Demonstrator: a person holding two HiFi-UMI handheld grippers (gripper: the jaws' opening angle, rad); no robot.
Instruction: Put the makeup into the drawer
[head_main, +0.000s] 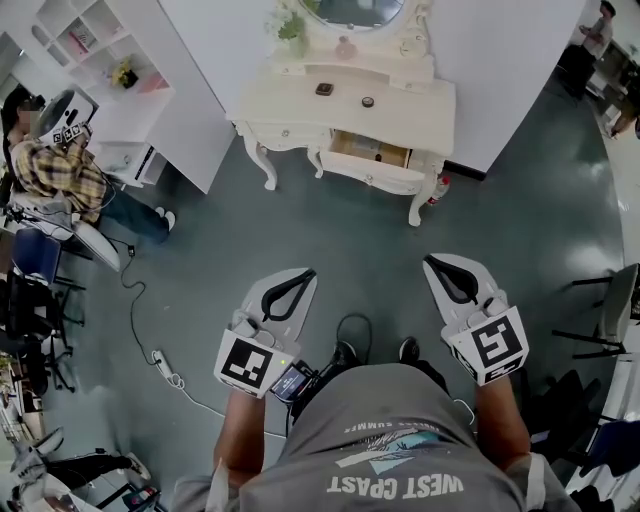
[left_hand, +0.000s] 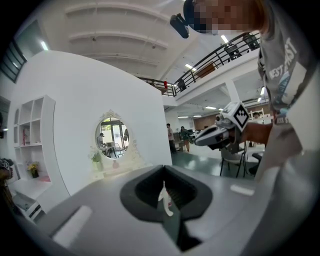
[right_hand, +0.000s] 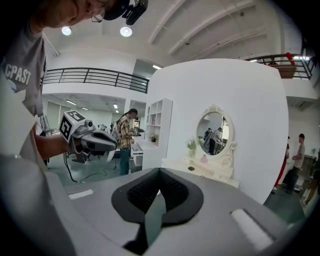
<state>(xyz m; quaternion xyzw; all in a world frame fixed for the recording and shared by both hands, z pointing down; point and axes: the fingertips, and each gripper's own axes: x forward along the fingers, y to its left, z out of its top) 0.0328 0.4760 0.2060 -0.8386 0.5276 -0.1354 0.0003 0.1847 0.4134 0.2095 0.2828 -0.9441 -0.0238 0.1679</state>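
A white vanity table with an oval mirror stands ahead of me across the floor. Its drawer is pulled open under the right half of the top. Two small makeup items lie on the tabletop, a dark square compact and a round one. My left gripper and my right gripper hover low over the floor, well short of the table. Both are shut and hold nothing. The right gripper view shows the table and the left gripper.
A seated person in a plaid shirt is at the left beside a white shelf unit. A cable with a power strip lies on the floor at the left. Dark chairs stand at the right. A small red thing sits by the table's right leg.
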